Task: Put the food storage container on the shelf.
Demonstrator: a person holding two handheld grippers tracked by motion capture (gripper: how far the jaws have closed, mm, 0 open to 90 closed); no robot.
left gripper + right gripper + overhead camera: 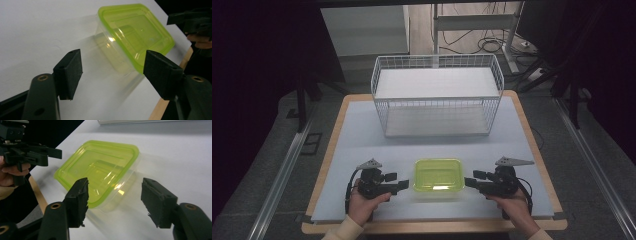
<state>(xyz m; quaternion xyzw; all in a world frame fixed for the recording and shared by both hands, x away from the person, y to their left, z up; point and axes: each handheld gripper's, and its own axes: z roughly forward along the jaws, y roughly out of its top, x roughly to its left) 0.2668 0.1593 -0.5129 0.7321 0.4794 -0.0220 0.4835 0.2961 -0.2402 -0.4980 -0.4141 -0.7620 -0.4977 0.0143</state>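
The left hand-held gripper (pixel 401 183) sits low and left of centre in the high view, held in a hand (pixel 362 206). Its black, blocky jaws stand apart with nothing between them. In the left gripper view the near end of the box (pixel 135 35) lies just beyond the gap, nearer the right jaw than the left.

The right hand-held gripper (pixel 471 180) mirrors it low and right of centre, held in the other hand (pixel 514 207). Its jaws also stand apart and hold nothing. Their inner pads look rough and frayed at the edges in the right gripper view, where a corner of the box (pixel 100 170) lies just ahead of the left jaw.

The box (pixel 438 175) lies between the two grippers, at lower centre of the high view. It is a shallow rectangular tub of clear plastic with rounded corners, under a glossy, translucent yellow-green lid that catches highlights.

It rests on the worktop (pixel 362 135), a smooth matt pale sheet with a wooden edge. Above centre, well apart from the box, stands a white wire basket (pixel 437 95), an open rectangular grid with a white floor.
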